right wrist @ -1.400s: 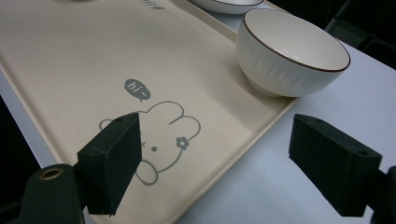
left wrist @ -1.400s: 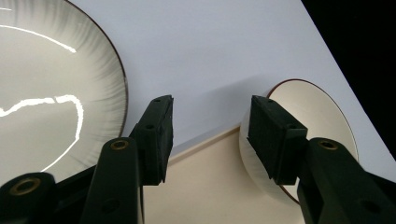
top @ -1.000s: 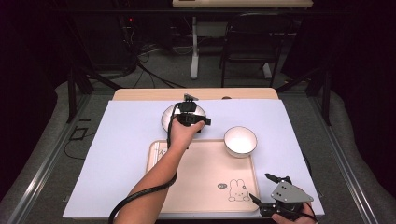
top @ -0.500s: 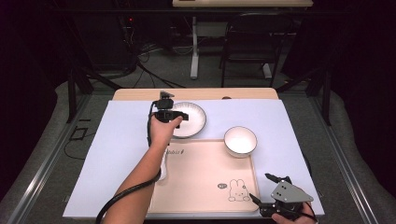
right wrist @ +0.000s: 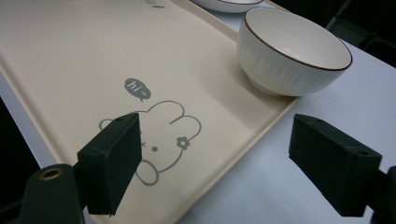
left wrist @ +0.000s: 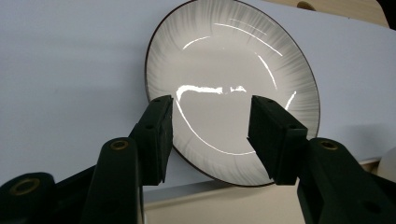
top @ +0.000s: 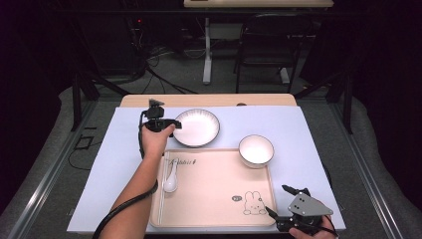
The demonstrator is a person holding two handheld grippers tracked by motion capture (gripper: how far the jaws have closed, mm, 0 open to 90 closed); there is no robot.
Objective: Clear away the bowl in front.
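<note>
Plate (top: 196,127), white with a thin dark rim, lies flat on the pale blue sheet (top: 99,174) that covers the worktop (top: 209,100), just beyond the far edge of the tray (top: 214,199). The left tongs (top: 175,124) hang over its left rim, held level in the person's left hand (top: 155,139). In the left gripper view the plate (left wrist: 233,88) spreads behind the two black jaws, which stand apart with the plate's near part showing between them; nothing is pinched, so these tongs are released. Whether a jaw tip touches the rim I cannot tell.

The tray is beige, with a rabbit drawing (top: 254,203) and a small "hi" bubble near its right front corner. A white spoon (top: 170,177) lies along its left side, bowl toward the person. A white bowl (top: 256,150) stands at the tray's far right corner; in the right gripper view the bowl (right wrist: 292,51) sits on the tray's rim, partly over the sheet.

The right tongs (top: 278,199) hover at the tray's right front corner, held in the right hand (top: 311,231) at the bottom edge of the high view. In the right gripper view their jaws are spread wide, one over the rabbit (right wrist: 159,135), the other over the sheet, the tray edge between them. They are released, grasping nothing.
</note>
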